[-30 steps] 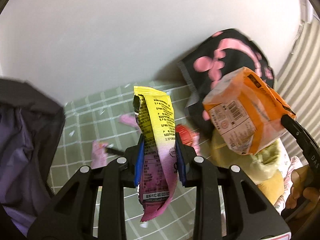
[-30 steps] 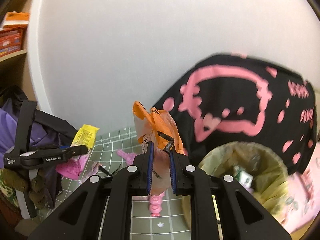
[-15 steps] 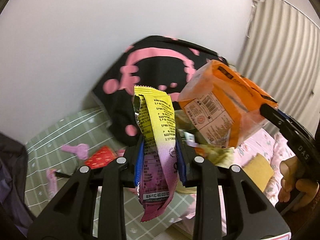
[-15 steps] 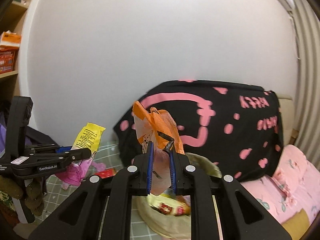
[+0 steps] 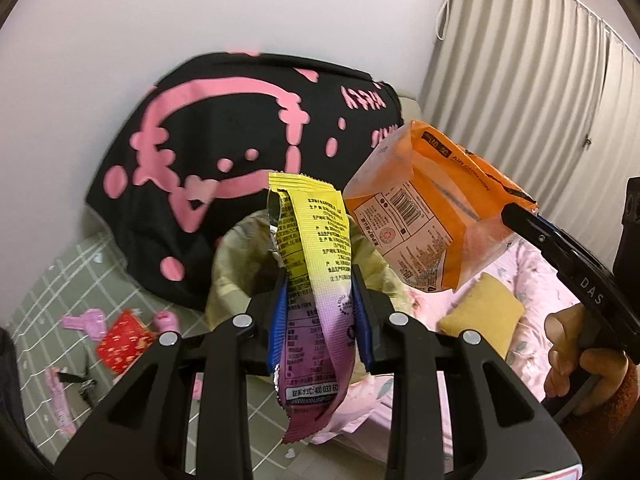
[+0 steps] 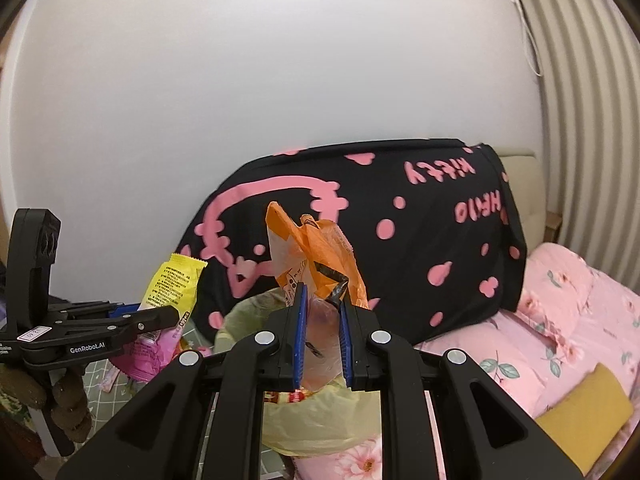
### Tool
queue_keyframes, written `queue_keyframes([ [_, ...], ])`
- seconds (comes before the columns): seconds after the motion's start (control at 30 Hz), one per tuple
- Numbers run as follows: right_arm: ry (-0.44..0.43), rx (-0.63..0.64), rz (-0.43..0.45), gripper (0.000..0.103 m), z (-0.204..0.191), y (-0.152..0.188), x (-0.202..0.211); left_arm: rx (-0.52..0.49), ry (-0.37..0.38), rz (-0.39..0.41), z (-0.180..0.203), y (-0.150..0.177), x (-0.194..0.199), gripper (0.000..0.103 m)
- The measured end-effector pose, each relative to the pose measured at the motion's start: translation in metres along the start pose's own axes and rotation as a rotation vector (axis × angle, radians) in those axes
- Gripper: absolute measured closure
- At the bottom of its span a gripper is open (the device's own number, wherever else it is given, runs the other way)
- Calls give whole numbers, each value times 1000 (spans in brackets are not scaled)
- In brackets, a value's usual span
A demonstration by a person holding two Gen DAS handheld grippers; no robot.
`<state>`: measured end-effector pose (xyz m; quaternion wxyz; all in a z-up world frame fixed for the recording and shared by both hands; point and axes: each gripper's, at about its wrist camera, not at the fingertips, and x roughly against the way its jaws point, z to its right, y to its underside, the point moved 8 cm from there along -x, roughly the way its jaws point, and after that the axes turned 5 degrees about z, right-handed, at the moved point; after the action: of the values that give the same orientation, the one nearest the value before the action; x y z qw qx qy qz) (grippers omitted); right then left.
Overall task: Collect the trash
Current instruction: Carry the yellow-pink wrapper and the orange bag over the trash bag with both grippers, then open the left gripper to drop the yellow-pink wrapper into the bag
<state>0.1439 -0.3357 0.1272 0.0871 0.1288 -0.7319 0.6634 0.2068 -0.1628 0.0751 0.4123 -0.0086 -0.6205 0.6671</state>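
Observation:
My left gripper (image 5: 320, 296) is shut on a yellow and pink snack wrapper (image 5: 314, 280), held upright above a bin lined with a pale yellow bag (image 5: 228, 276). My right gripper (image 6: 322, 312) is shut on an orange plastic package (image 6: 316, 256), also above that bin (image 6: 316, 416), which has trash inside. In the left wrist view the orange package (image 5: 424, 216) hangs at the right from the right gripper's finger (image 5: 560, 252). In the right wrist view the left gripper (image 6: 160, 318) with its wrapper (image 6: 170, 280) is at the left.
A black blanket with pink print (image 5: 224, 128) lies behind the bin against the white wall. A pink floral bed (image 6: 560, 320) with a yellow pad (image 6: 588, 404) is at the right. A red packet (image 5: 124, 340) and pink scraps (image 5: 84, 320) lie on the green checked floor.
Both grippers have swung right from the floor litter toward the bin, still holding their items. The bin and bed now fill the view below them.

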Motion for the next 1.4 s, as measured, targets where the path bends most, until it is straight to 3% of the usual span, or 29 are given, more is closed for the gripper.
queue_keyframes([
  [0.3,53,-38,-12,88,24,8,-9,45,34,-79,-3,7,-51,76],
  [0.77,103,-52,-54,88,31,11,-54,22,113,-173,-15,1,-130,76],
  [0.83,108,-55,-53,88,30,10,-59,25,136,-185,-17,1,-138,69],
  [0.93,114,-53,-54,88,28,8,-64,23,166,-183,-19,-1,-143,58],
  [1.0,115,-47,-56,88,25,6,-67,27,150,-171,-24,-5,-141,56],
  [1.27,87,-37,-72,88,5,6,-85,89,107,-122,-58,-16,-108,55],
  [1.4,29,-28,-143,88,-21,27,-108,132,78,-117,-84,-6,-92,55],
])
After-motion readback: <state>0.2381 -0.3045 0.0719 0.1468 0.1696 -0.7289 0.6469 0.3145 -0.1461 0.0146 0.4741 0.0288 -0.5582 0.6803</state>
